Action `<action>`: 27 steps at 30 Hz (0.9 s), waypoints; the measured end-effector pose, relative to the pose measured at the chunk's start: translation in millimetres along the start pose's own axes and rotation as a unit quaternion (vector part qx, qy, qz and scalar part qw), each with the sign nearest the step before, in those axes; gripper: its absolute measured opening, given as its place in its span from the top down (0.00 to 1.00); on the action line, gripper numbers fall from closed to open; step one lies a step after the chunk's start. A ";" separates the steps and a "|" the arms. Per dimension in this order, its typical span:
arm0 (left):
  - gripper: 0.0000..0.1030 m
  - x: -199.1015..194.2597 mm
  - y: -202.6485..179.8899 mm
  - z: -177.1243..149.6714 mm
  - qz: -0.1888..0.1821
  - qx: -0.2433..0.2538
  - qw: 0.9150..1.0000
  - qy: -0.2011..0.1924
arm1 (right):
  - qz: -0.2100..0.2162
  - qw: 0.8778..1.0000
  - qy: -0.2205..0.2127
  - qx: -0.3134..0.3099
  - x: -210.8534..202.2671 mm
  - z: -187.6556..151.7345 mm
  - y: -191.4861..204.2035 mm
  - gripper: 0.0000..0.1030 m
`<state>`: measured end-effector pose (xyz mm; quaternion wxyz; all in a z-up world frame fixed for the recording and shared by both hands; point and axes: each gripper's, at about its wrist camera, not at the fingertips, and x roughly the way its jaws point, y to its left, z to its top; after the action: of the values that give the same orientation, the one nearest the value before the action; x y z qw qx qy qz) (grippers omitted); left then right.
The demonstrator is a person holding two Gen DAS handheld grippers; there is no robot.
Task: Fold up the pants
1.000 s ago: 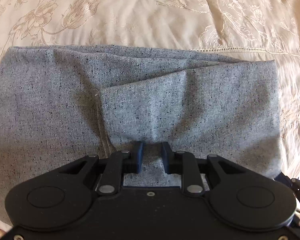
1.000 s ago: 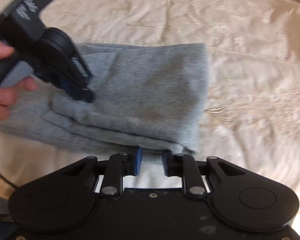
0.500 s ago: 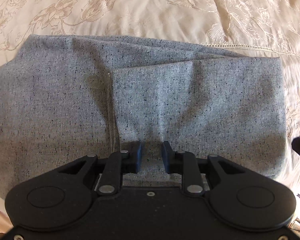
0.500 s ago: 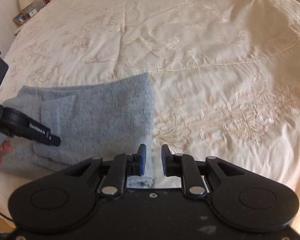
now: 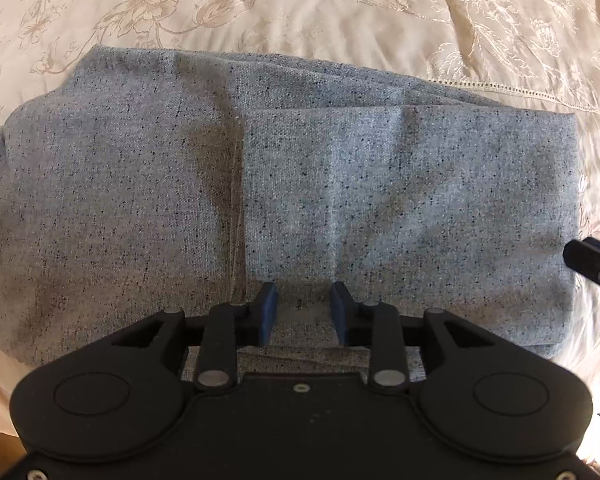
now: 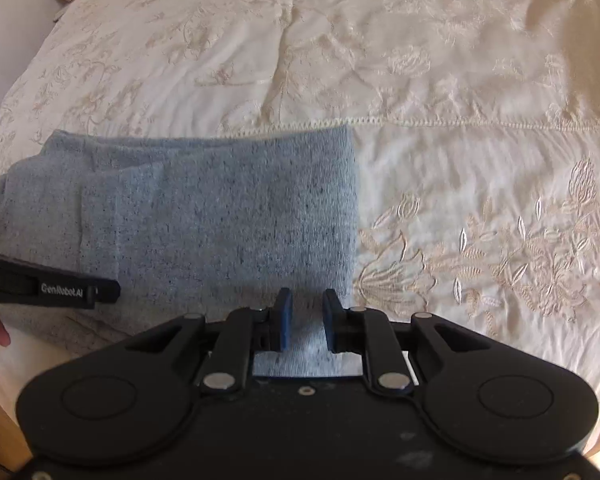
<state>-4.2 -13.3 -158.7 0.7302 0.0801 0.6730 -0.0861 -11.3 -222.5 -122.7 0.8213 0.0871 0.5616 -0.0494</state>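
Both grippers have drawn back from folded grey pants (image 5: pixel 340 184); fingers (image 6: pixel 281 320) slightly parted, empty

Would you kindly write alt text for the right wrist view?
Folded grey pants lie on a cream embroidered bedspread. The right gripper hovers at their near edge, fingers apart, and the left gripper enters from the left.

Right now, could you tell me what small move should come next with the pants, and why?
Probably lift both grippers clear. The grey pants lie folded on the bedspread, and the left gripper and right gripper are both open with nothing pinched.
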 end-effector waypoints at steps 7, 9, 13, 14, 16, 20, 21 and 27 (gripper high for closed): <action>0.57 3.4 4.8 -2.0 0.008 -0.014 1.000 0.002 | -0.006 1.000 0.009 0.023 17.8 42.4 4.8 0.80; 0.57 3.8 1.9 -3.6 0.012 -0.013 1.000 0.001 | -0.022 0.999 0.036 0.022 33.2 47.5 8.2 0.80; 0.55 8.2 -1.7 -1.5 0.022 -0.008 1.000 -0.001 | -0.040 0.996 0.075 0.026 56.5 47.7 9.6 0.80; 0.54 8.8 -6.1 -2.0 0.026 -0.006 1.000 -0.001 | -0.042 0.996 0.075 0.026 57.9 47.8 9.8 0.80; 0.52 8.7 -10.2 -4.3 0.034 -0.004 0.999 -0.003 | -0.046 0.996 0.077 0.019 58.4 47.6 13.0 0.80; 0.46 15.3 -16.0 2.5 0.047 -0.004 0.999 -0.006 | -0.051 0.996 0.079 0.007 59.6 46.5 18.4 0.80; 0.45 14.2 -15.8 2.3 0.047 -0.007 0.999 -0.006 | -0.052 0.996 0.078 0.008 59.5 45.1 17.7 0.80; 0.44 8.7 -1.8 2.4 0.017 -0.026 0.999 -0.008 | -0.059 0.995 0.078 0.009 62.4 43.2 21.2 0.79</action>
<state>-1.6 -15.8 -167.2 0.7385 0.0716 0.6681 -0.0566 54.7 -209.3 -163.6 0.7701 0.0647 0.6273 -0.0964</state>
